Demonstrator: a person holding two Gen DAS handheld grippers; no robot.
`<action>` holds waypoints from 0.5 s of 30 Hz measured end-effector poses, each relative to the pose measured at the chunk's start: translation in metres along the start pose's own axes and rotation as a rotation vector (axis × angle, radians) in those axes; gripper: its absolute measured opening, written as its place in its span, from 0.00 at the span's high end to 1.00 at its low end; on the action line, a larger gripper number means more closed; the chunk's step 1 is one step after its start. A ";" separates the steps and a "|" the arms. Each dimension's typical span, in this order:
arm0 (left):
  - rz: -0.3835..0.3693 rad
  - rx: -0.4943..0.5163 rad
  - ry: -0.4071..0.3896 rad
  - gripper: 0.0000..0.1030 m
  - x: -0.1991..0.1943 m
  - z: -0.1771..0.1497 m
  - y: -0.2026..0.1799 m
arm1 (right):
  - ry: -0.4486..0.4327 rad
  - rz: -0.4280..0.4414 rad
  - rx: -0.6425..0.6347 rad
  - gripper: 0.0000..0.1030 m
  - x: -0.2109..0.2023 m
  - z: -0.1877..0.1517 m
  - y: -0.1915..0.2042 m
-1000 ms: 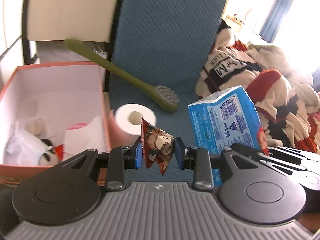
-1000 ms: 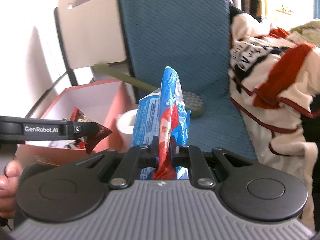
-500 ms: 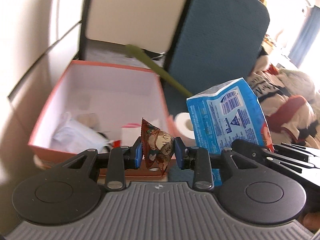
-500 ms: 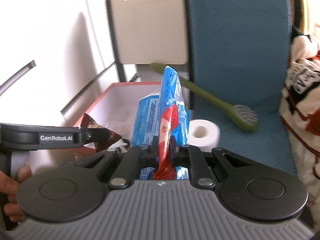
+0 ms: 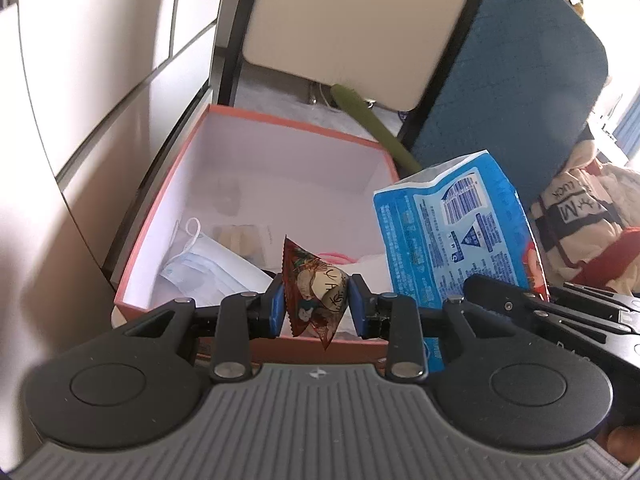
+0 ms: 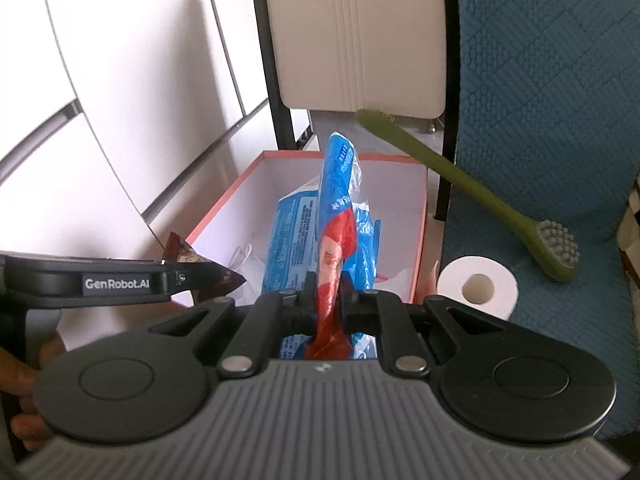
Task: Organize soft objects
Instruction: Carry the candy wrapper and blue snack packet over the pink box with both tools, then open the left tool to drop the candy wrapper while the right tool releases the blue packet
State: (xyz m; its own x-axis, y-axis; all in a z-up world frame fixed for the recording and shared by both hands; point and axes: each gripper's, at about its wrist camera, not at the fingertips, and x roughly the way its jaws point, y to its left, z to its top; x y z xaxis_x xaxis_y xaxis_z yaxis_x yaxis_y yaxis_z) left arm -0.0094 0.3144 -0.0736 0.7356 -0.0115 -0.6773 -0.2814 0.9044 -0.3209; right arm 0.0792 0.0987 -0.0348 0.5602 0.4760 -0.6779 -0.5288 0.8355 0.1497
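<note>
My left gripper (image 5: 316, 306) is shut on a small dark red snack packet (image 5: 314, 294), held above the near wall of an orange box (image 5: 256, 116) with a white inside. Beside it on the right, my right gripper (image 6: 326, 312) is shut on a blue and red plastic pack (image 6: 334, 236), which also shows in the left wrist view as the blue pack (image 5: 452, 236). The pack hangs over the box's right part. In the box lie a face mask (image 5: 204, 260), a pink item and some white soft things.
A toilet roll (image 6: 476, 286) and a green long-handled brush (image 6: 480, 200) lie on the blue seat (image 6: 560, 128) right of the box. A patterned blanket (image 5: 580, 220) is heaped farther right. A beige chair back (image 5: 352, 28) stands behind the box, white cabinet doors to the left.
Both grippers have swung left with their loads, from over the blue seat to over the orange box. The toilet roll and the brush have slid to the right of view.
</note>
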 end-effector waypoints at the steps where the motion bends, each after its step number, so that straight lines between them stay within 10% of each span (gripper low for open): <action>1: -0.002 -0.006 0.008 0.64 0.006 0.002 0.003 | 0.008 -0.001 0.002 0.87 0.006 0.002 0.000; 15: -0.002 -0.016 0.130 0.64 0.092 0.032 0.033 | 0.114 -0.029 0.020 0.86 0.099 0.017 -0.007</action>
State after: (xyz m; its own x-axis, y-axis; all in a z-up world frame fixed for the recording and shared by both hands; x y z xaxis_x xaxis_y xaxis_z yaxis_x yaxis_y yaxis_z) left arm 0.0683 0.3567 -0.1254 0.6506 -0.0694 -0.7563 -0.2907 0.8973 -0.3324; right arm 0.1493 0.1451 -0.0908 0.4983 0.4185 -0.7593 -0.4998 0.8543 0.1428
